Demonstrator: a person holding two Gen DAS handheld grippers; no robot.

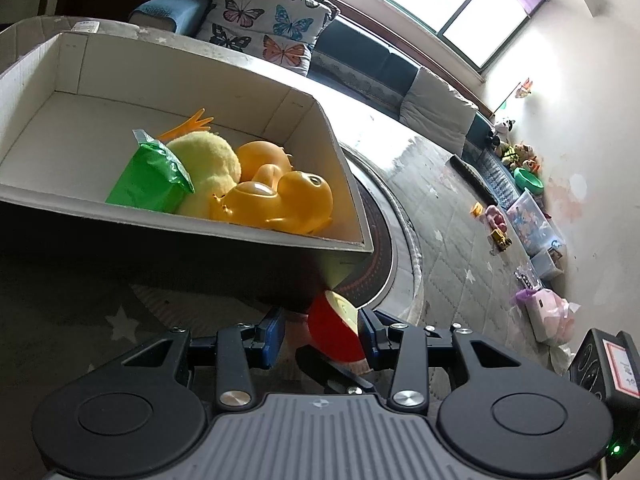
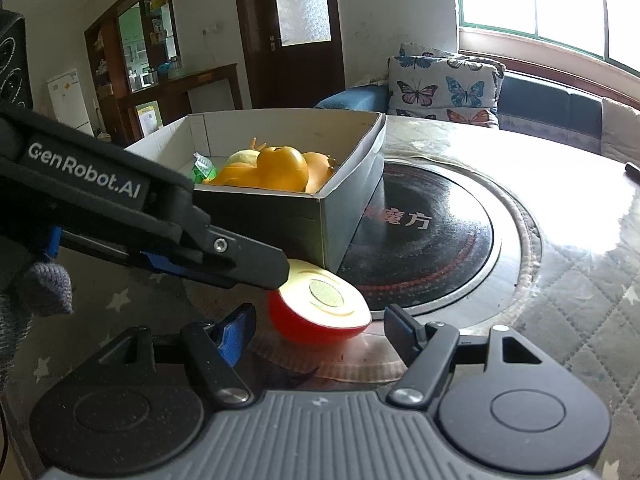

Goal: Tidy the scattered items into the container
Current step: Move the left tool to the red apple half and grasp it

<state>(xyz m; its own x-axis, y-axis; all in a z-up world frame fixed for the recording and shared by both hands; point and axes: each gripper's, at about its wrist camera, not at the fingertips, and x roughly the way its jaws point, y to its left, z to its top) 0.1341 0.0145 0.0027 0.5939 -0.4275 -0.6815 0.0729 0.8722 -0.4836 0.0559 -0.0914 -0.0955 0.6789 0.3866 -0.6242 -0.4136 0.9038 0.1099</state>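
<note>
A red toy apple half [image 2: 320,312] with a cream cut face lies on the table just in front of a white cardboard box [image 2: 352,200]. The box [image 1: 160,216] holds a yellow duck toy [image 1: 288,204], a yellow plush [image 1: 208,164], a green packet [image 1: 148,180] and orange toys [image 2: 280,168]. My left gripper [image 1: 322,334] is open, its fingers on either side of the apple half [image 1: 334,332]; one finger touches it. In the right wrist view the left gripper's fingertip [image 2: 264,268] rests against the apple. My right gripper [image 2: 320,332] is open around the same apple half.
The box stands partly on a round black cooktop [image 2: 432,240] set in the table. The table has a quilted cover [image 2: 580,280]. A sofa with butterfly cushions [image 2: 444,84] is behind. Toys and storage bins [image 1: 528,216] line the floor by the wall.
</note>
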